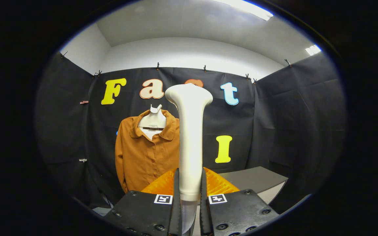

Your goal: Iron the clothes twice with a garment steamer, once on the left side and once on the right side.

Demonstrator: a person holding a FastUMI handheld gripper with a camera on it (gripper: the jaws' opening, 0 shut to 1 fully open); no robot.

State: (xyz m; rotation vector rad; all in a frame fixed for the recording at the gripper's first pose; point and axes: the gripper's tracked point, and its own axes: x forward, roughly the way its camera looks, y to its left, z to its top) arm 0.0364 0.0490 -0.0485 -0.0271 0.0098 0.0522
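On the left we saw an orange-brown button-up shirt (pixel 143 150) hanging on a white mannequin-style hanger (pixel 153 120) against the black booth wall (pixel 61 124), collar open, well beyond the fingers. In the middle we had the hand-held gripper (pixel 189 200) pinching the white garment steamer (pixel 190 137) by its handle, both fingers pressed on it from either side. The steamer stood upright, its flared head at the top, overlapping the shirt's right edge in our view. Its head was apart from the shirt; how far we couldn't tell. To the right, a grey counter (pixel 258 180) sat low beyond the fingers.
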